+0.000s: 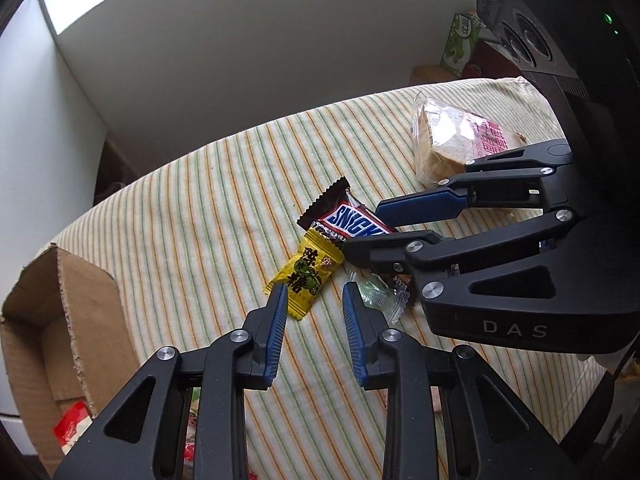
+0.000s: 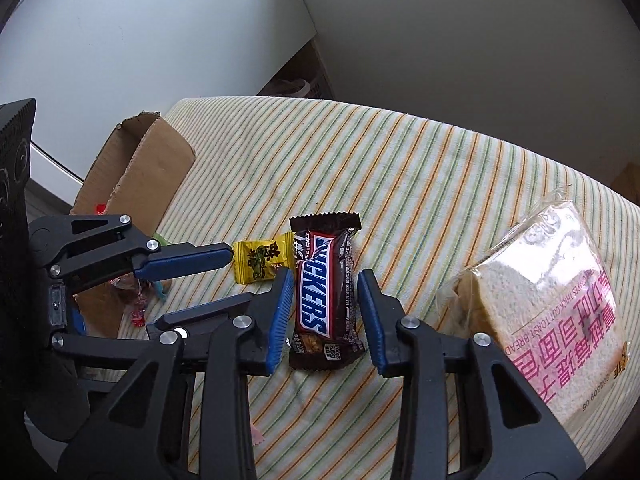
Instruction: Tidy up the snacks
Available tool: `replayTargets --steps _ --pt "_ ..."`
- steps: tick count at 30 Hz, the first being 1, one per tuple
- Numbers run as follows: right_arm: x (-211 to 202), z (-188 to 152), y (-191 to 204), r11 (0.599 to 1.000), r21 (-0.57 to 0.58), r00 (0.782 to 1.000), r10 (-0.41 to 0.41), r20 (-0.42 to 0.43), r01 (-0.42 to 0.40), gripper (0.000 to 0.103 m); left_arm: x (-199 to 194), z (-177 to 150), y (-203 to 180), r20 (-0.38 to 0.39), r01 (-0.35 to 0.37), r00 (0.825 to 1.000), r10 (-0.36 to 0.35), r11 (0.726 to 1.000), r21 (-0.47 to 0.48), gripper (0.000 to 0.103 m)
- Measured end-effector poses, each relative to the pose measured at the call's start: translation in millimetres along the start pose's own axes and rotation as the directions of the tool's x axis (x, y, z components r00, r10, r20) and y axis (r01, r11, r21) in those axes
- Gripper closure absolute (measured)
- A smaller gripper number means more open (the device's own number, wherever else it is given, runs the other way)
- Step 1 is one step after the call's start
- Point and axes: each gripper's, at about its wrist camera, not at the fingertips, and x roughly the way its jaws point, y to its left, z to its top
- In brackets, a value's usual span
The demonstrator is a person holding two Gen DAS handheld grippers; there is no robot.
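R gripper (image 2: 324,312) fingers wide open either side of Snickers bar (image 2: 325,296), not touching. L gripper (image 1: 314,328) open, empty, near yellow candy (image 1: 306,276) on striped desk (image 1: 224,184).

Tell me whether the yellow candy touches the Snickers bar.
Touching. The left wrist view shows the yellow candy with its upper end lapping over the Snickers bar; no striped cloth shows between them.

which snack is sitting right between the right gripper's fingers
The Snickers bar, lying between the open right gripper. The yellow candy lies off to its left; the bagged bread to its right.
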Motion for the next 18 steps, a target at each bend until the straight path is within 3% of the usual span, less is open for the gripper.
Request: replayTargets --steps 5,18 --pt "2 0 0 1.000 -0.013 1.000 -0.014 -0.005 0.014 0.072 6 3 0 -0.011 0.000 1.000 0.000 1.000 0.003 0.076" --pt "3 -1 -11 1.000 -0.008 0.999 -0.009 -0.034 0.008 0.072 21 12 -3 -0.027 -0.024 0.999 0.025 0.999 0.032 0.076"
